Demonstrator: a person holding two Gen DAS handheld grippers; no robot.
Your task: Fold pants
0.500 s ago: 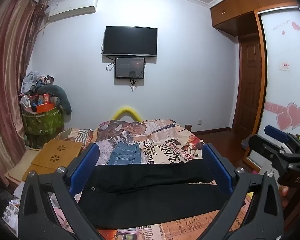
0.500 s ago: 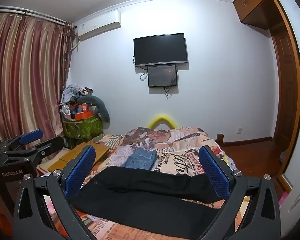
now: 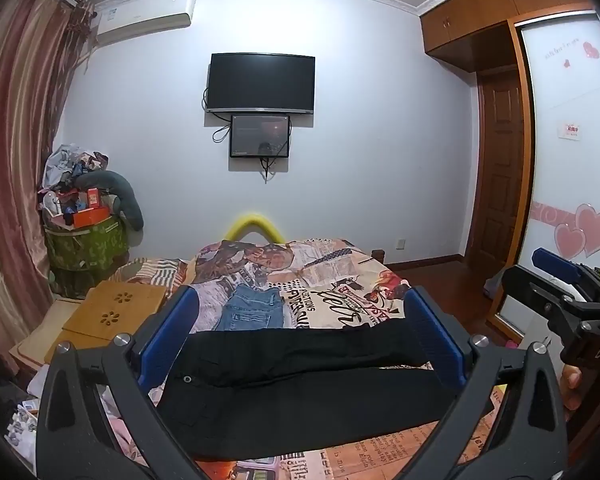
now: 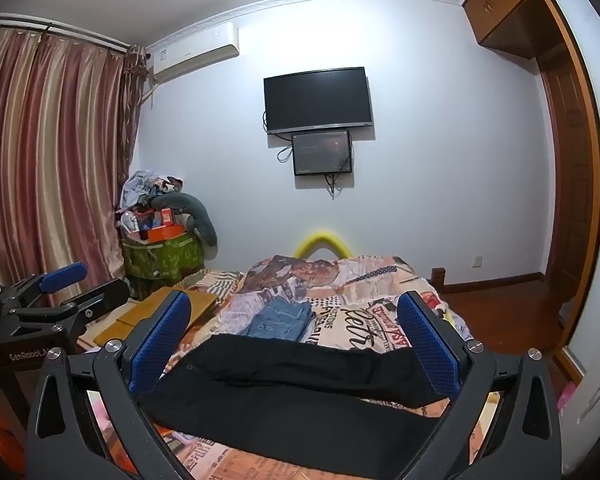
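Note:
Black pants [image 3: 300, 380] lie spread flat across the near end of the bed, waist at the left with a button showing, legs running right; they also show in the right wrist view [image 4: 300, 396]. My left gripper [image 3: 300, 336] is open and empty, held above and in front of the pants. My right gripper [image 4: 294, 340] is open and empty, also above the pants. The right gripper shows at the right edge of the left wrist view [image 3: 560, 284]. The left gripper shows at the left edge of the right wrist view [image 4: 60, 292].
Folded blue jeans [image 3: 252, 312] lie on the patterned bedspread [image 3: 340, 280] behind the pants. A wooden lap table [image 3: 112, 312] sits left of the bed. A green bin piled with clutter [image 3: 84, 240] stands by the curtain. A wardrobe [image 3: 572, 160] is at the right.

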